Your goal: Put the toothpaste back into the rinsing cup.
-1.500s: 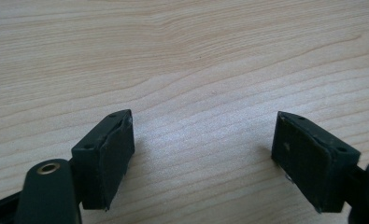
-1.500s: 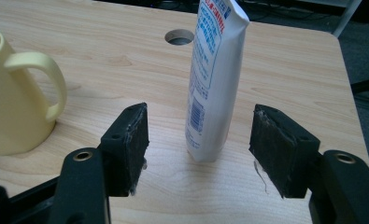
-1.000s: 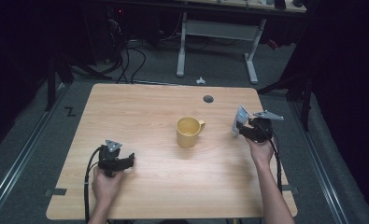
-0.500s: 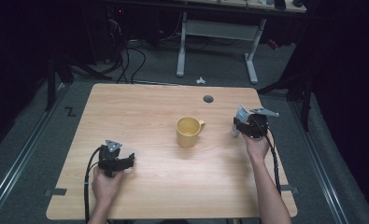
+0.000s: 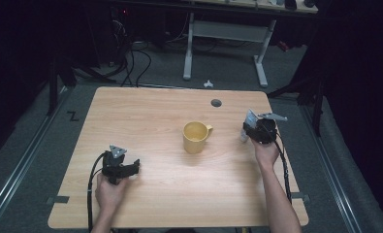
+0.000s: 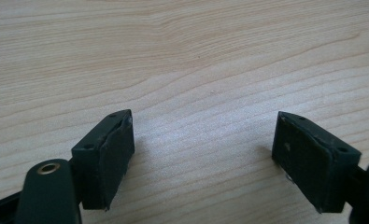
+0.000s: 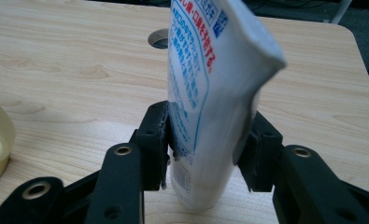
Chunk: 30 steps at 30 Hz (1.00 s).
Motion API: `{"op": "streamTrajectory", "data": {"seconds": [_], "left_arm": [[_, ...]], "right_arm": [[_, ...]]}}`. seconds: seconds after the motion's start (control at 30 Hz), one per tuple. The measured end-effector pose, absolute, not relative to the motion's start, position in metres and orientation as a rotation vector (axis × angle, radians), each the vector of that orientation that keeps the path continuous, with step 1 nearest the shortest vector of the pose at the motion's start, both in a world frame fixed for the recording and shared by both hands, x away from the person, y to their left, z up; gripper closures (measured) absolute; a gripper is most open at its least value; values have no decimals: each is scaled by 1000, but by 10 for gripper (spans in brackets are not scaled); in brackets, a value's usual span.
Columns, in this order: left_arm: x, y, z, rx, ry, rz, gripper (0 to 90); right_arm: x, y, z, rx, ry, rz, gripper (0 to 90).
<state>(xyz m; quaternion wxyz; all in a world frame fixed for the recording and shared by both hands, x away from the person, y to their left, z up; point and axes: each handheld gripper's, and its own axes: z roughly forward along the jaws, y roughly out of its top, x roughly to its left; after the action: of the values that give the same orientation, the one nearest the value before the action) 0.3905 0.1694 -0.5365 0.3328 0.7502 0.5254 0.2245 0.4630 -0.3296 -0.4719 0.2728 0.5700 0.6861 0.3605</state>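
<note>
- The right gripper [image 5: 249,127] has crept a little toward the centre of the table [image 5: 145,111] over the last second, carrying the white tube [image 7: 215,93] with it; in the high view the tube [image 5: 250,119] now sits a bit closer to the yellow mug [image 5: 195,137].
- That gripper is clenched on the tube, jaws pressing both sides of its lower body, crimped end up and tilted slightly.
- I judge the tube is being brought toward the mug, probably to go into it; it is still well right of the rim.
- The left gripper [image 5: 131,167] has not shifted: it rests at the near left of the table, jaws spread wide over bare wood [image 6: 196,70], holding nothing.
- The mug's handle [image 5: 209,129] points right, toward the oncoming tube, and could be knocked.
- A cable hole [image 5: 216,103] lies on the far side, out of the path.
</note>
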Motion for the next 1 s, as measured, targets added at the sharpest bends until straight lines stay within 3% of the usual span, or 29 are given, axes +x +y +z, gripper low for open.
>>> {"op": "streamTrajectory", "data": {"seconds": [0.3, 1.0], "left_arm": [[390, 169, -536, 1959, 1372, 587, 214], [391, 169, -536, 1959, 1372, 586, 215]], "right_arm": [[462, -329, -471, 1489, 1868, 945, 645], [447, -320, -457, 1396, 1956, 1037, 659]]}}
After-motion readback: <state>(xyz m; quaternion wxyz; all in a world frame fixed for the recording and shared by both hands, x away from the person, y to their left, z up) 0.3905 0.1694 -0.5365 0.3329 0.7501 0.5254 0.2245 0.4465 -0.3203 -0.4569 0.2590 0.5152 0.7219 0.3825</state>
